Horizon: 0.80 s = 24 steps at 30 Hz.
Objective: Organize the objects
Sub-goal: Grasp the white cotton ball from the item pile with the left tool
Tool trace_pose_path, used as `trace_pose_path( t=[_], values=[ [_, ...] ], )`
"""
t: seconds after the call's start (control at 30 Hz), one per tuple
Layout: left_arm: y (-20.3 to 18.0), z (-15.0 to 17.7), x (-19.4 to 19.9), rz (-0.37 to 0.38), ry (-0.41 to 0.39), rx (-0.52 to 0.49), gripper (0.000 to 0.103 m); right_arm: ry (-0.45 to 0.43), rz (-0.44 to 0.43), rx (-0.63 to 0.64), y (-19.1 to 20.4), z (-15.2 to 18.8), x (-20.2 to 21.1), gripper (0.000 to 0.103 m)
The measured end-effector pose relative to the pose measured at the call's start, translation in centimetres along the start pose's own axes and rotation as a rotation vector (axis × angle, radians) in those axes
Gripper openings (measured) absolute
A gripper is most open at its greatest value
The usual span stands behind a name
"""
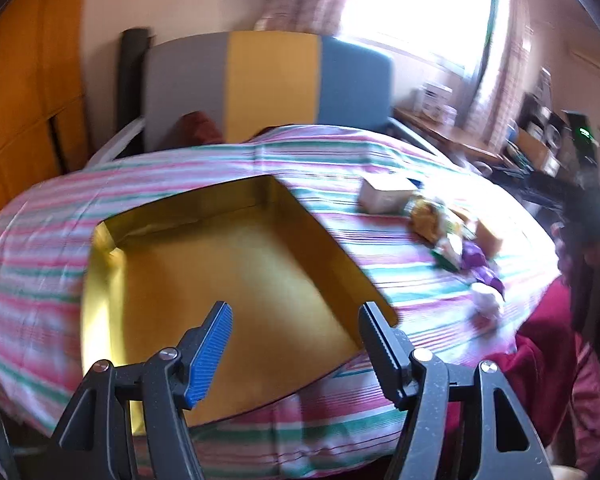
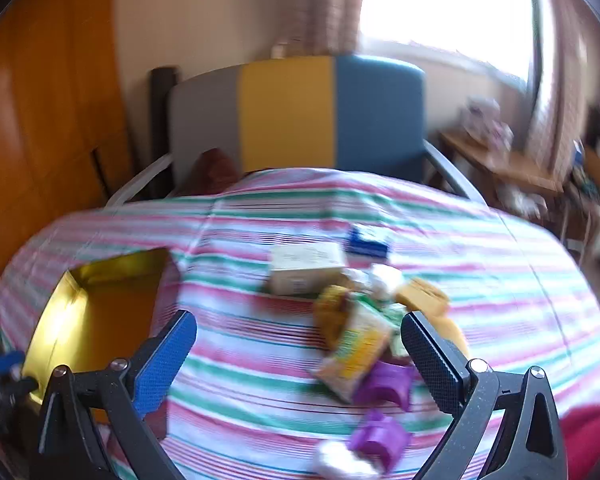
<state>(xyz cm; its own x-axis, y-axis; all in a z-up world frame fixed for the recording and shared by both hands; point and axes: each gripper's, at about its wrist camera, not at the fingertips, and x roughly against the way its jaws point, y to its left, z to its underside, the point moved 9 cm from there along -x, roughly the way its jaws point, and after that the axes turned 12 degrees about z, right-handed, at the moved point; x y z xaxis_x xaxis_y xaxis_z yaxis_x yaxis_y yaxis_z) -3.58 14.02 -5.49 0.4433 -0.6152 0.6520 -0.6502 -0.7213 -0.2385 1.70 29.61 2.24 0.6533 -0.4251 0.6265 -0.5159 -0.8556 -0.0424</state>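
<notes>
A shallow gold box (image 1: 228,264) lies open on the striped bedcover (image 1: 40,240), with nothing in it that I can see. My left gripper (image 1: 294,308) hovers over the box's near part, open, with nothing between its fingers. To the right lies a pile: a white carton (image 2: 306,270), a small blue box (image 2: 368,242), a yellow-green snack packet (image 2: 356,354), orange blocks (image 2: 424,296), purple plastic pieces (image 2: 386,384) and a white lump (image 2: 336,462). My right gripper (image 2: 298,318) stands wide open just above the cover, the pile by its right finger. The gold box (image 2: 100,304) is at its left.
A headboard (image 2: 296,116) in grey, yellow and blue stands behind the bed. An orange wooden wardrobe (image 1: 24,92) fills the left. A cluttered desk (image 1: 452,132) sits under the bright window at the right. A person's red sleeve (image 1: 540,344) is at the bed's right edge.
</notes>
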Motion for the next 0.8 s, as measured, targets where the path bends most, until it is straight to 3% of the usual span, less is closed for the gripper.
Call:
trace_pose_path(
  t=[0.1,0.23,0.33,0.4,0.53,0.8],
  values=[
    [-2.6,-0.5,-1.4,0.125,0.036,-0.015,0.066,0.058,0.014,-0.118,-4.7,0.4,-1.7,0.103],
    [-5.9,-0.9,-3.6,0.198,0.098,-0.065,0.066,0.090,0.019,-0.246,-9.2,1.6,-3.5,0.103],
    [-8.6,-0.8,-5.8,0.264,0.165,-0.084,0.067,0.154,-0.072,-0.432,-11.2,3.3,-5.1,0.103],
    [-10.7,-0.4,-7.5,0.314,0.211,-0.103,0.066,0.131,-0.090,-0.497,-12.4,3.1,-5.1,0.103],
    [-14.0,0.6,-10.6,0.372,0.290,-0.125,0.066,0.113,-0.161,-0.553,-12.5,2.7,-4.9,0.103],
    [-19.1,2.5,-15.4,0.491,0.400,-0.141,0.063,0.106,-0.193,-0.562,-12.3,2.5,-4.7,0.103]
  ],
)
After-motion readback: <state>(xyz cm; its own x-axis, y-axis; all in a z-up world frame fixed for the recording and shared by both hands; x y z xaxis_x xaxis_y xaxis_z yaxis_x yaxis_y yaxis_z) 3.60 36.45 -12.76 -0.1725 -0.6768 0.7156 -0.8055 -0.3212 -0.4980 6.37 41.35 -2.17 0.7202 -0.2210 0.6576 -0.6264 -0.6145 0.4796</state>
